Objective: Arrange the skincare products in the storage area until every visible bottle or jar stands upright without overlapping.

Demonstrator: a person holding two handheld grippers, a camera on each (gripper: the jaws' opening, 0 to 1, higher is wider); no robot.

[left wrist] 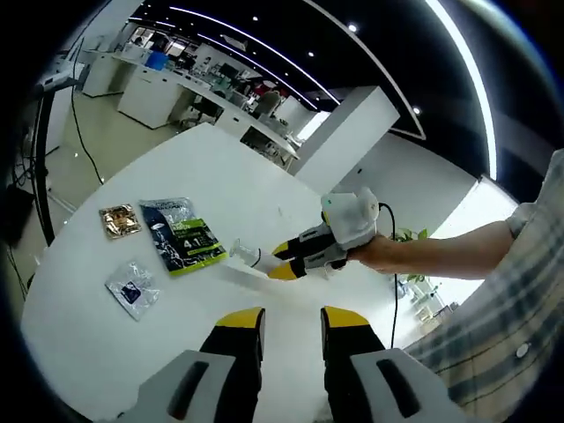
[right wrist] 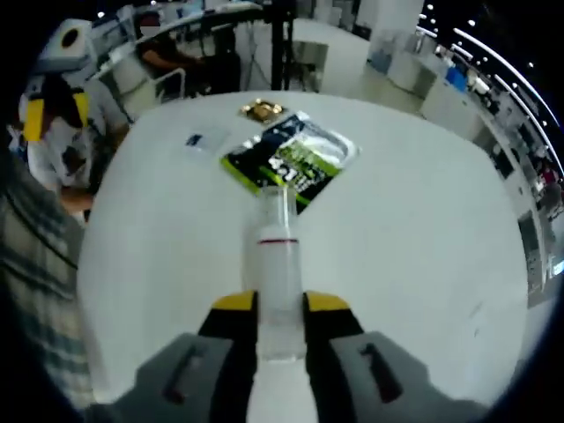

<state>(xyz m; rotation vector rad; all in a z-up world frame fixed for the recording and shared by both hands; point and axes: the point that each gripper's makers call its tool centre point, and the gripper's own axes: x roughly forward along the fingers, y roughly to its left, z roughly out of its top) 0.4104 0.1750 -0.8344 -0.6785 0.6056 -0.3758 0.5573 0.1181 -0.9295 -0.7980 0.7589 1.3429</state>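
A clear plastic bottle (right wrist: 277, 256) with a thin red line around it is clamped between the yellow-tipped jaws of my right gripper (right wrist: 279, 304). It points forward along them, over the white round table (right wrist: 414, 238). In the left gripper view the same bottle (left wrist: 244, 255) sticks out of the right gripper (left wrist: 280, 261), which a hand brings in from the right. My left gripper (left wrist: 293, 328) hovers over the table's near part, open, with nothing between its jaws. That left gripper (right wrist: 57, 113) also appears at the top left of the right gripper view.
Three flat sachets lie on the table: a dark green one (left wrist: 183, 235) (right wrist: 291, 159), a gold one (left wrist: 120, 220) (right wrist: 263, 109) and a small clear one (left wrist: 134, 288) (right wrist: 196, 139). The person's checked sleeve (left wrist: 493, 308) is at the right. Desks and a black stand are behind.
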